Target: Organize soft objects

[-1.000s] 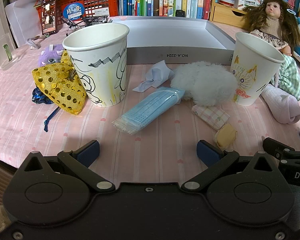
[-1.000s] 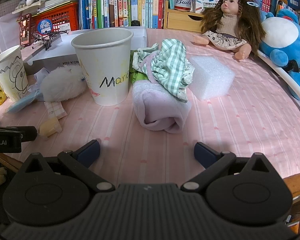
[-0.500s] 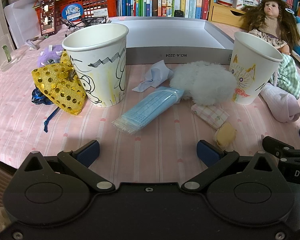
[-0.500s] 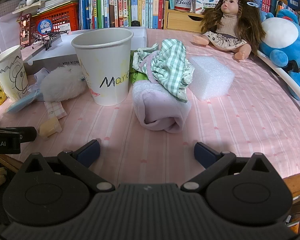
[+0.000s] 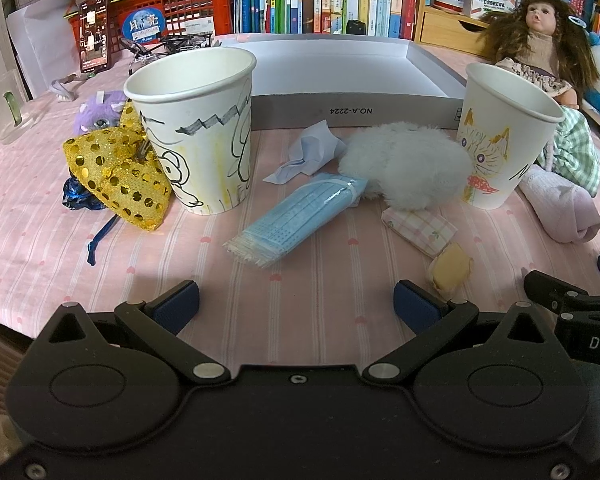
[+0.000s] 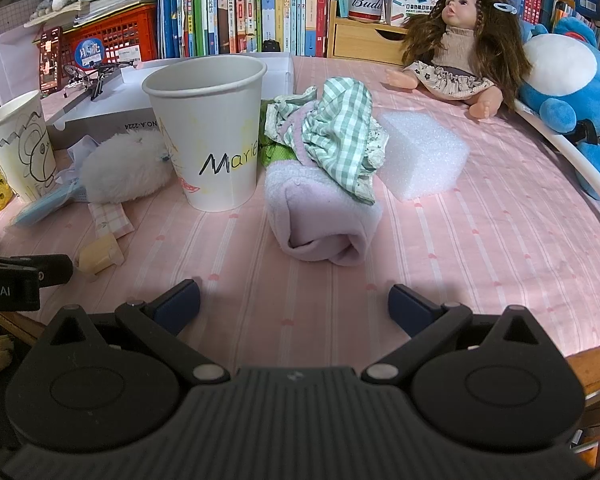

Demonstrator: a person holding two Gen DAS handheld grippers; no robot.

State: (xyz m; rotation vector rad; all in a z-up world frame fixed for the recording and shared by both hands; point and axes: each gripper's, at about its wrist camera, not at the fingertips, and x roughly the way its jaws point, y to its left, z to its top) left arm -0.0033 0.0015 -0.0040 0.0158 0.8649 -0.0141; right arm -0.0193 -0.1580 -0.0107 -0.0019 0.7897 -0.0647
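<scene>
Soft items lie on the pink tablecloth. A blue mask pack [image 5: 300,216], a white fluffy ball [image 5: 408,168], a crumpled tissue [image 5: 306,154], a checked pouch [image 5: 420,226] and a yellow sponge piece [image 5: 450,270] lie ahead of my left gripper [image 5: 296,306], which is open and empty near the front edge. A rolled lilac towel [image 6: 324,220], green checked cloth [image 6: 336,136] and white foam block [image 6: 420,156] lie ahead of my right gripper [image 6: 294,304], also open and empty.
Two paper cups [image 5: 196,128] [image 6: 210,132] stand on the table. A shallow grey box [image 5: 340,76] sits behind them. A gold sequin hat [image 5: 120,176], purple plush [image 5: 96,114], doll [image 6: 460,48] and blue plush [image 6: 568,76] ring the area. Books line the back.
Both grippers stay open and nearly still; the left wrist view has shifted only very slightly. No object has moved.
</scene>
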